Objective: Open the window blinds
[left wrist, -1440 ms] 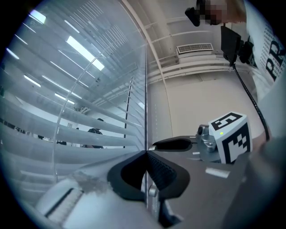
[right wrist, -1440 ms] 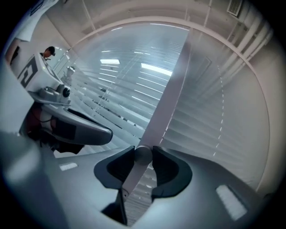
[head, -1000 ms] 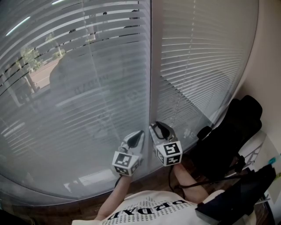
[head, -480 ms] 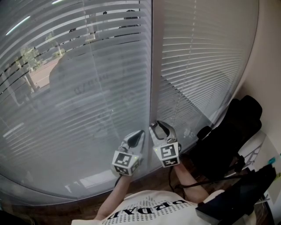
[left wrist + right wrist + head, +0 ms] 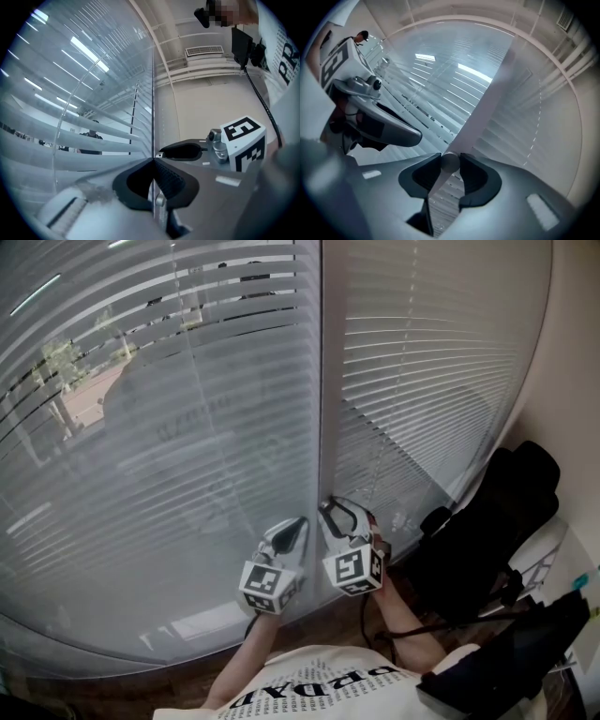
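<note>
Two slatted blinds cover the window. The left blind (image 5: 159, 427) has its slats partly tilted, so trees and a street show through. The right blind (image 5: 431, 362) is closed. My right gripper (image 5: 334, 510) points level at the mullion (image 5: 322, 381), its jaws shut on a pale round tilt wand (image 5: 450, 162) that shows between the pads (image 5: 469, 173). Beside it, my left gripper (image 5: 298, 524) also points at the mullion. Its jaws (image 5: 153, 160) are shut, and I see nothing between them.
A black office chair (image 5: 487, 521) stands against the wall at the right, with dark gear (image 5: 525, 652) below it. Thin cords (image 5: 373, 474) hang in front of the right blind. A clear curved wand (image 5: 58, 136) hangs by the left blind. A wooden floor (image 5: 309, 629) lies below.
My right gripper has rolled about its own axis, so its marker cube shows a different face. The left gripper has stayed still. The slats look much the same.
</note>
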### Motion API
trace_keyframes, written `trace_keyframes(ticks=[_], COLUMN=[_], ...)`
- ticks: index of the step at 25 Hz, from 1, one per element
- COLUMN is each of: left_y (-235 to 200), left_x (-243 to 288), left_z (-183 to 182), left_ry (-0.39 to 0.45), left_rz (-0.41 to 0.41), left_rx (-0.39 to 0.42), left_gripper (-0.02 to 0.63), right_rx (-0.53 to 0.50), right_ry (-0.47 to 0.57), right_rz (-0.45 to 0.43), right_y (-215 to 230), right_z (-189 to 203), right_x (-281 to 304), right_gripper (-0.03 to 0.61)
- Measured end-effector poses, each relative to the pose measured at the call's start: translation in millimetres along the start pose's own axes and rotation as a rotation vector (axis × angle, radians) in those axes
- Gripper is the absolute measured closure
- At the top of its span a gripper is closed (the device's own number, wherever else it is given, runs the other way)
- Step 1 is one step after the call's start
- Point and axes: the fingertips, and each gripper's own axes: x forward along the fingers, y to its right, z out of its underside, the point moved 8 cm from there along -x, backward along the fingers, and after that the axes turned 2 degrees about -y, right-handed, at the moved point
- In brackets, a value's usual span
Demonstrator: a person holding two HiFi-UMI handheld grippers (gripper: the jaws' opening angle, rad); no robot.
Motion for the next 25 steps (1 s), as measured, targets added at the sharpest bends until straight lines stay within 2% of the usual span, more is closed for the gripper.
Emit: trace_keyframes(ticks=[3, 19, 25], left_y=[-0.4, 0.8, 1.5], left_x=[-0.4, -1.9, -3.5], left_z=[-2.0, -2.2, -3.2], left_ry=[-0.003, -0.001, 0.008], left_rz=[-0.009, -0.006, -0.004], left_rx=[-0.004, 0.004, 0.002], left_gripper=[0.621, 0.621, 0.621], right_rx=[0.054, 0.487, 0.494], right_ry=[0.013, 0.07, 0.07], right_rz=[0.0, -0.025, -0.025], right_y=[0.9, 8.8, 8.1], right_z=[0.3, 11.4, 12.6], right_x=[-0.3, 0.4, 0.9], right_gripper=[0.443, 0.445, 0.443])
